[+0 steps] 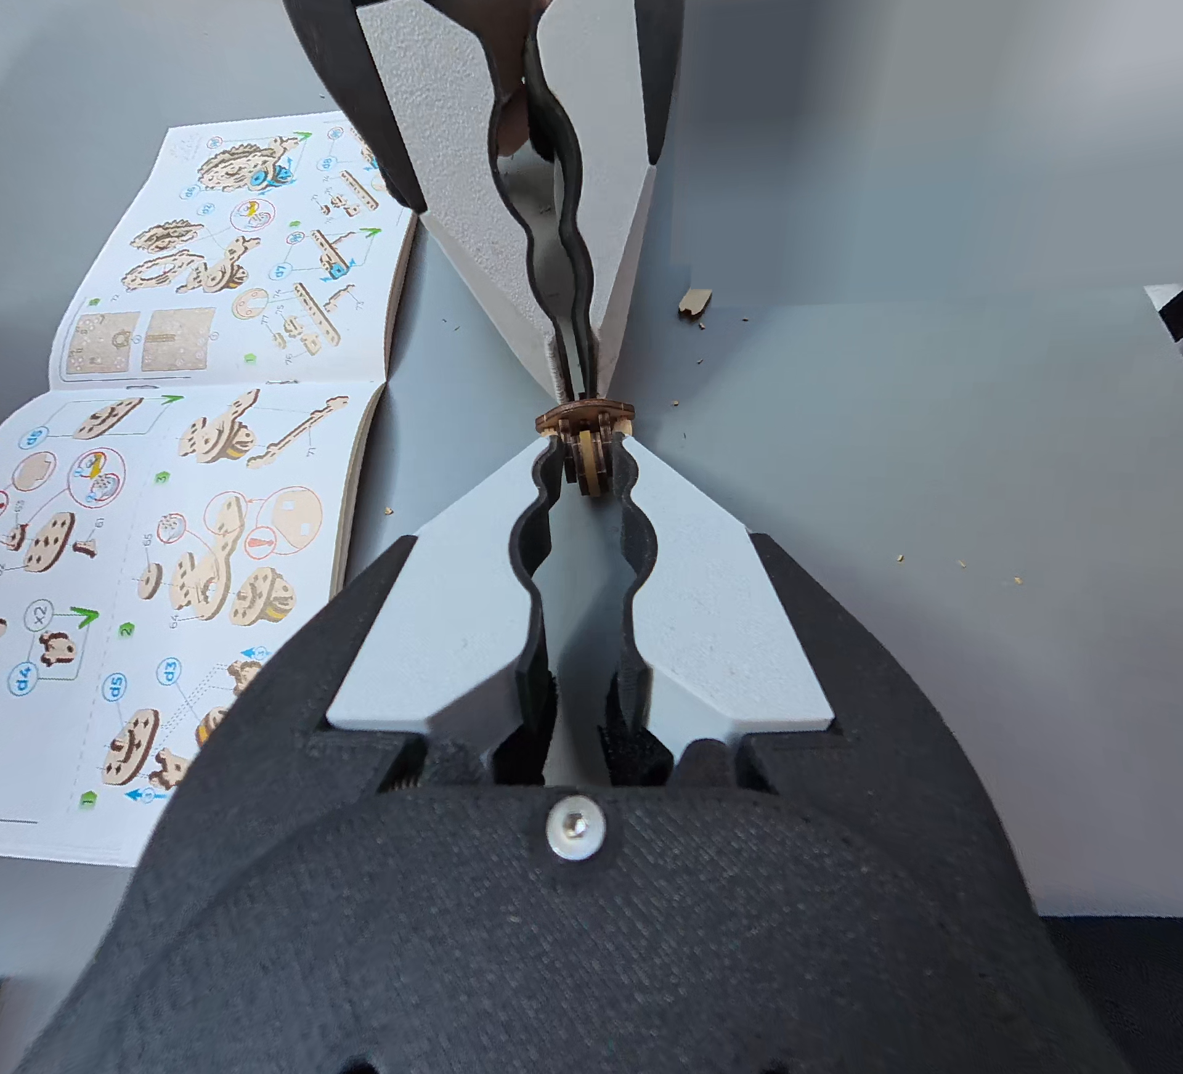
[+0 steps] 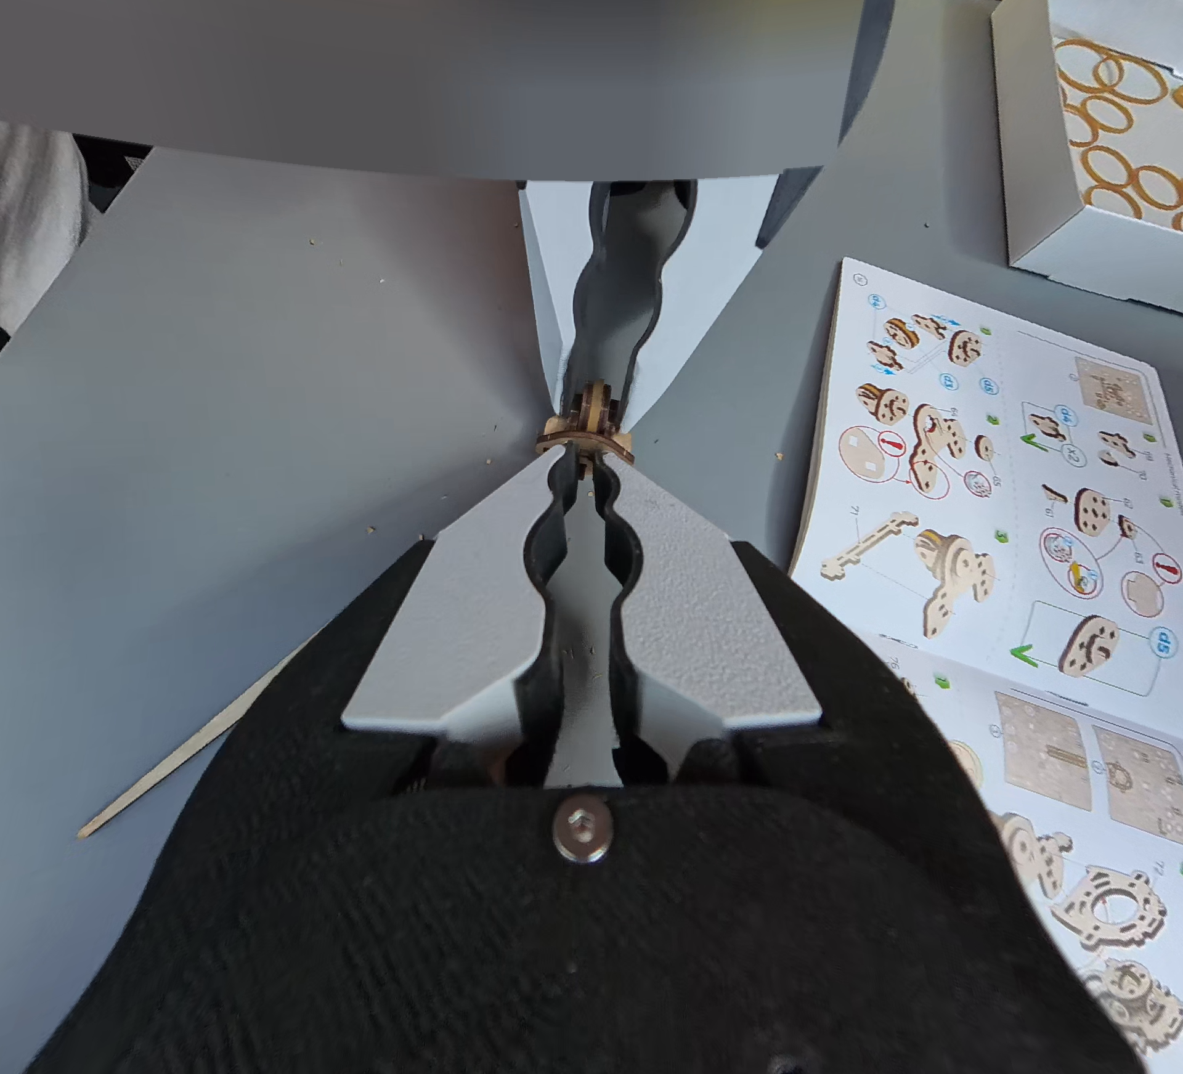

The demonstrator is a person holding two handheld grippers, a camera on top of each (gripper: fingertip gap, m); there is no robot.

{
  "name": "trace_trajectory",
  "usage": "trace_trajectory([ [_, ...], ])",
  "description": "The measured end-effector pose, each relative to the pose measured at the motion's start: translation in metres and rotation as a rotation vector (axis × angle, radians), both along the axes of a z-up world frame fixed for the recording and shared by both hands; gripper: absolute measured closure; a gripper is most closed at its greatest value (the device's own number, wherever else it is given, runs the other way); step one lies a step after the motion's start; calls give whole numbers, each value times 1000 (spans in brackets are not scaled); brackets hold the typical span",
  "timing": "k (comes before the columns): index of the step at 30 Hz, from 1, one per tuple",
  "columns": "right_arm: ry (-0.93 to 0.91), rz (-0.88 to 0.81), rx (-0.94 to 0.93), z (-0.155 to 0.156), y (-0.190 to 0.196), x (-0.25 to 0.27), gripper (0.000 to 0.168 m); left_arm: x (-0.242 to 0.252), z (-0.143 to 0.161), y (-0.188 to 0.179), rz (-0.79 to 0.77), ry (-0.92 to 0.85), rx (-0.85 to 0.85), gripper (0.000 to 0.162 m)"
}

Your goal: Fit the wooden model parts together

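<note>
Left gripper (image 1: 586, 454): nearest in the left wrist view, black body with pale grey fingers (image 1: 474, 537); tips closed on the stacked tabs of the wooden model.
Right gripper (image 2: 579, 467): nearest in the right wrist view, same build; tips pinched on a thin tab at the disc's other face. Seen end-on in the left wrist view (image 1: 576, 387), pointing straight back at the left gripper.
Model (image 1: 586, 435): small assembly of laser-cut plywood, a flat disc with several upright tabs slotted through it; held between the two gripper tips, clear above the table. Disc edge-on in both views (image 2: 584, 432).
Alignment: grippers tip to tip, nearly in one line, the model the only thing between them.
Table (image 1: 896, 467): grey, flecked with wood crumbs.
Stick (image 2: 192, 755): thin pale wooden strip lying flat, partly hidden under the right gripper's body.
Booklet (image 1: 192, 435): open, pages of assembly diagrams, lying flat on the table beside the grippers, apart from them; also in the right wrist view (image 2: 992, 499).
Chip (image 1: 694, 300): small wooden offcut on the table beyond the model.
Box (image 2: 1088, 115): white carton with orange ring pattern, past the booklet at the table's far side.
</note>
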State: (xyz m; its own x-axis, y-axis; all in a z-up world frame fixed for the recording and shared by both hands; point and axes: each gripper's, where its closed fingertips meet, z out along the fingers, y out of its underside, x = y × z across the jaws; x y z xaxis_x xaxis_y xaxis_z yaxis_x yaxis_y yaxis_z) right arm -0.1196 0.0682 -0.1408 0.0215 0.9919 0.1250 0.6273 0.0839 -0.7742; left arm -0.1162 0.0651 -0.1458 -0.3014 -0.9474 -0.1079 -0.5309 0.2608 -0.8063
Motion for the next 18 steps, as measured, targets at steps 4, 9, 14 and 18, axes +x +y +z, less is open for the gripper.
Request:
trace_trajectory([
  [4, 20, -3, 16, -1, 1, -2, 167, -3, 1, 2, 14, -16, 64, 147],
  [9, 26, -6, 14, -1, 1, -1, 167, -6, 2, 7, 40, -8, 62, 140],
  [14, 26, -8, 35, -1, 3, -3, 163, -10, -11, 6, 14, 68, 99, 147],
  [18, -30, -23, 10, -12, 3, 2, 153, -10, -11, 8, 23, 70, 77, 148],
])
